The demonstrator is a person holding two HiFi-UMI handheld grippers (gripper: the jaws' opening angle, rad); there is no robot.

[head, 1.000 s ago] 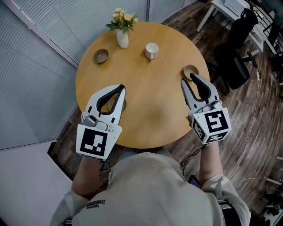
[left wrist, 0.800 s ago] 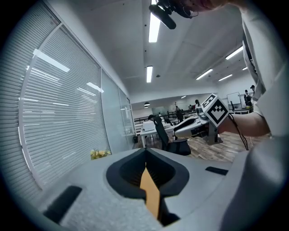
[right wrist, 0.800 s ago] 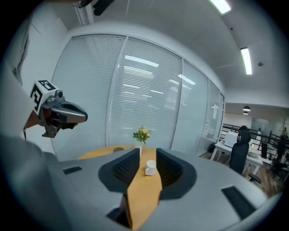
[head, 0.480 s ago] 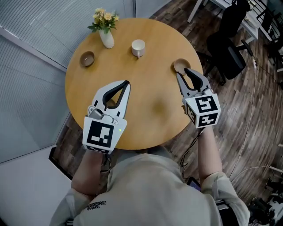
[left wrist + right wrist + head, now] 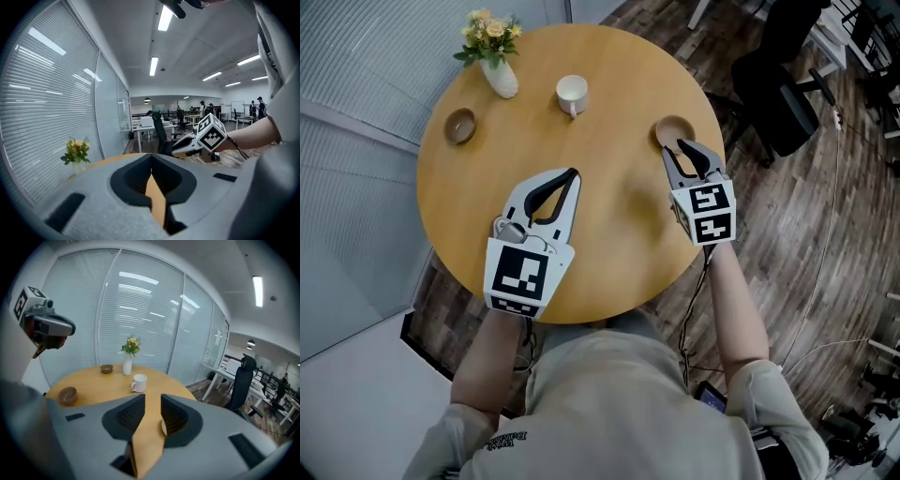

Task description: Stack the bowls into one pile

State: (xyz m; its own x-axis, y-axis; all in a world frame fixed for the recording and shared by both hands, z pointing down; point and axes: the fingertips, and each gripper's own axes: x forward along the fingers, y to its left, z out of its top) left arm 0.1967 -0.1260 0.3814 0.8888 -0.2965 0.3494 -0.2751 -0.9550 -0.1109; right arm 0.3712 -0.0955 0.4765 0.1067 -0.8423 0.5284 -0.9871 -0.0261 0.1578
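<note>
Three small brown bowls sit on the round wooden table (image 5: 609, 234). One bowl (image 5: 460, 126) lies far left by the vase. Another bowl (image 5: 672, 129) lies at the right edge, and a sliver of its rim (image 5: 163, 426) shows beside my right jaw. My right gripper (image 5: 676, 149) is open, its tips over that bowl's near rim, with nothing between them. The third bowl (image 5: 68, 394) sits at the table's left side; in the head view my left gripper (image 5: 572, 174) hides it. The left gripper is shut and empty.
A white mug (image 5: 571, 93) and a white vase of yellow flowers (image 5: 494, 62) stand at the table's far side. Window blinds run along the left. A black office chair (image 5: 778, 84) stands on the wood floor to the right of the table.
Both grippers have moved forward and lower over the table. The right gripper's tips now reach the right bowl's rim. The left gripper stays shut.
</note>
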